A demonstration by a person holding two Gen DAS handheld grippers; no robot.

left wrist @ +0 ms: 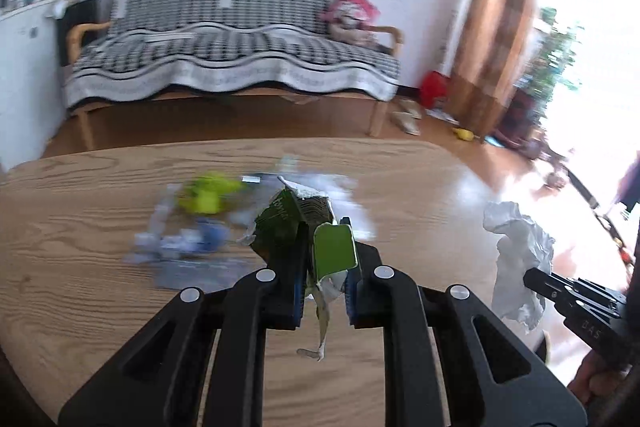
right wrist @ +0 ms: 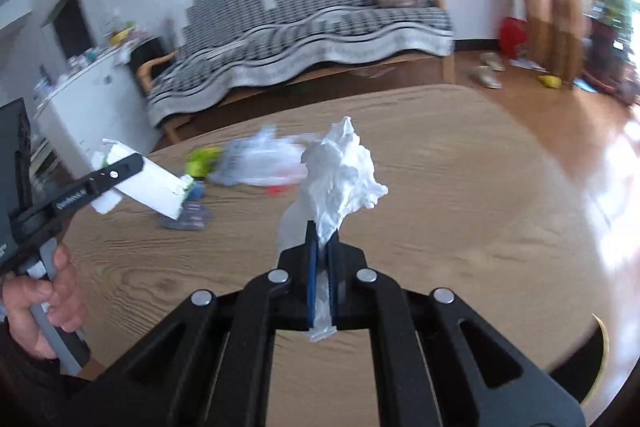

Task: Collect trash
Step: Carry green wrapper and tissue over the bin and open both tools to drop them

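My left gripper (left wrist: pixel 322 259) is shut on a torn green carton (left wrist: pixel 304 227), held above the wooden table (left wrist: pixel 80 227). In the right wrist view the same carton (right wrist: pixel 148 187) shows its white side, gripped by the left gripper (right wrist: pixel 132 163) at the left. My right gripper (right wrist: pixel 323 247) is shut on a crumpled white tissue (right wrist: pixel 340 171), lifted off the table (right wrist: pixel 460 187). The tissue (left wrist: pixel 520 255) and the right gripper (left wrist: pixel 536 277) also appear at the right of the left wrist view. More trash lies on the table: a yellow-green wrapper (left wrist: pixel 208 195), blurred blue-white packets (left wrist: pixel 180 243) and a clear plastic bag (right wrist: pixel 260 163).
A sofa with a black-and-white cover (left wrist: pixel 232 43) stands beyond the table against the white wall. A white cabinet (left wrist: pixel 20 75) is at the left. A brown curtain (left wrist: pixel 496 27), a red object (left wrist: pixel 434 87), slippers (left wrist: pixel 408 115) and plants (left wrist: pixel 556 55) are at the right on the wooden floor.
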